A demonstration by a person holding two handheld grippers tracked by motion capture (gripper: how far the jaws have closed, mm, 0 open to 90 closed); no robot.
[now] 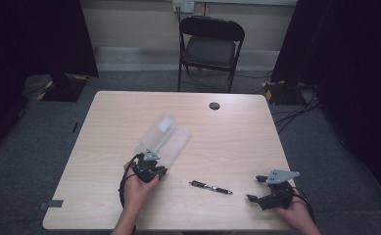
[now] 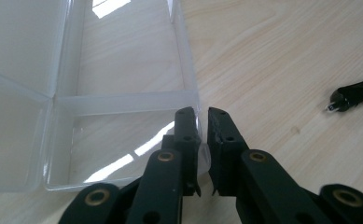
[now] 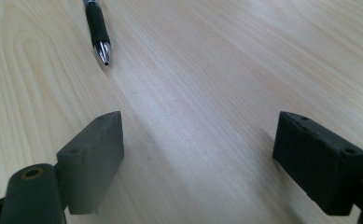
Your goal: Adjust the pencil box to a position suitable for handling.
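The right gripper (image 1: pixel 256 188) rests at the table's (image 1: pixel 237 142) near right edge, jaws spread wide with only bare wood between them. The pen (image 1: pixel 211 187) lies left of it, apart. The left gripper (image 2: pixel 203 119) pinches the near corner wall of the clear box (image 1: pixel 162 140), which lies open mid-table

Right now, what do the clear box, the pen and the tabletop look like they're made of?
Clear box: probably thin translucent plastic, glossy; the wood grain shows through its floor and light streaks glint on it.
Pen: seemingly a black matte grip with a shiny metal tip.
Tabletop: pale wood-grain surface, smooth, perhaps laminate; the pictures can't settle solid wood or not.
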